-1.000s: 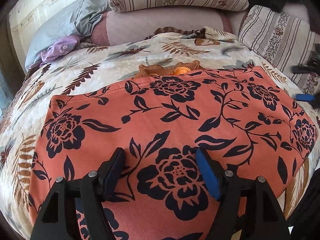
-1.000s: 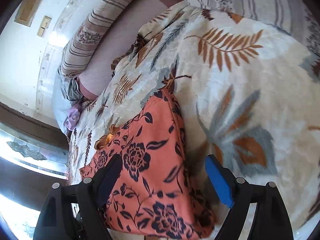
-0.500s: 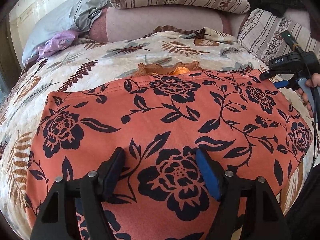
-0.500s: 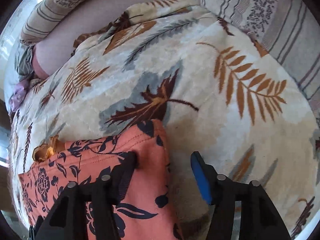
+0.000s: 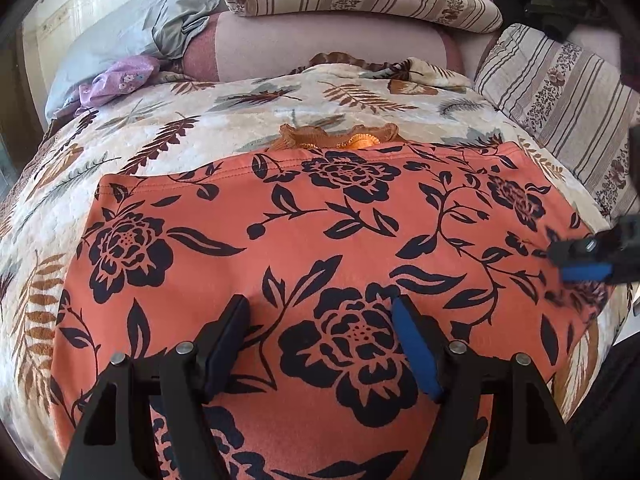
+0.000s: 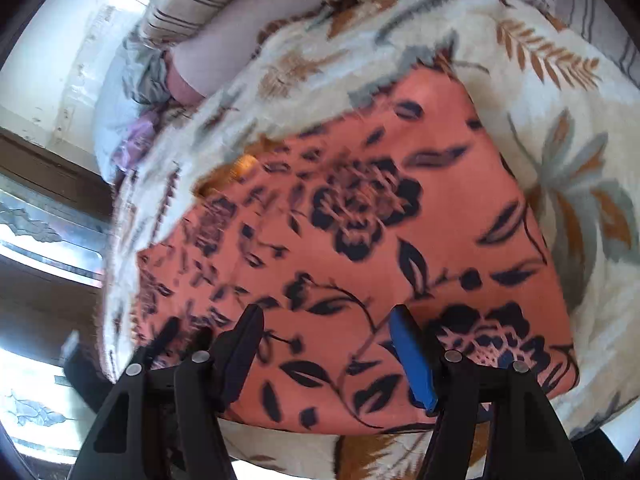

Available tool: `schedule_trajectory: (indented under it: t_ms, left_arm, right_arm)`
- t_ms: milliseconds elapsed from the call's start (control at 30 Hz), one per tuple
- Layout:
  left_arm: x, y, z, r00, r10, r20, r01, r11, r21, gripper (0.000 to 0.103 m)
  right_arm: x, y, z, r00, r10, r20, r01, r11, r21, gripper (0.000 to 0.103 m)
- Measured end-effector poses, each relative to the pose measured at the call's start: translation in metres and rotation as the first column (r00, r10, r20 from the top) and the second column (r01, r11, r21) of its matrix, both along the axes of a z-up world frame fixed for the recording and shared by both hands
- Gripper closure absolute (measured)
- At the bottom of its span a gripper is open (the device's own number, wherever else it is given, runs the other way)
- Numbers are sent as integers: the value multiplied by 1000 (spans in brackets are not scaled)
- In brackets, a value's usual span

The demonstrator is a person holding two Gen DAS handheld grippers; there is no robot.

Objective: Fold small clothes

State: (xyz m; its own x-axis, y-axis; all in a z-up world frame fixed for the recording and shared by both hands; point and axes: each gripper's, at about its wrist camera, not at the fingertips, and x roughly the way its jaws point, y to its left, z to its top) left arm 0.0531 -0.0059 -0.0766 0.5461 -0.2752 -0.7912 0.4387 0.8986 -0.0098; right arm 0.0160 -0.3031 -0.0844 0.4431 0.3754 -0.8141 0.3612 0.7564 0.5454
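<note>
A coral-orange garment with a dark navy flower print (image 5: 320, 248) lies spread flat on the bed's cream leaf-patterned quilt (image 5: 168, 136). The left hand-held gripper (image 5: 320, 344) hovers over its near edge, jaws apart, gripping nothing. The right hand-held gripper (image 6: 328, 348), blurred, has just been opening above the garment's right side; it seems to hold nothing.
</note>
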Motion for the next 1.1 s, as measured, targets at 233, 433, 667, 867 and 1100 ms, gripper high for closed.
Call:
schedule_trajectory:
  t_ms: [233, 433, 667, 867, 1100]
  left_arm:
    - [-7, 80, 37, 987, 163, -10, -163, 977, -141, 29]
    - [-15, 178, 3, 880, 440, -179, -455, 889, -56, 32]
    - [-46, 174, 5, 908, 350, -229, -368, 929, -38, 85]
    - [-39, 181, 43, 894, 390, -222, -417, 904, -90, 62]
    - [66, 153, 49, 925, 340, -169, -362, 924, -124, 19]
  right_arm:
    - [-18, 6, 21, 998, 4, 64, 0, 998, -57, 27]
    - [-24, -3, 2, 992, -21, 126, 19, 1000, 16, 22]
    - [-27, 1, 3, 984, 33, 174, -32, 999, -10, 21]
    - [-33, -1, -1, 974, 23, 226, -28, 999, 21, 21]
    - [-37, -5, -2, 965, 23, 260, -35, 998, 44, 21]
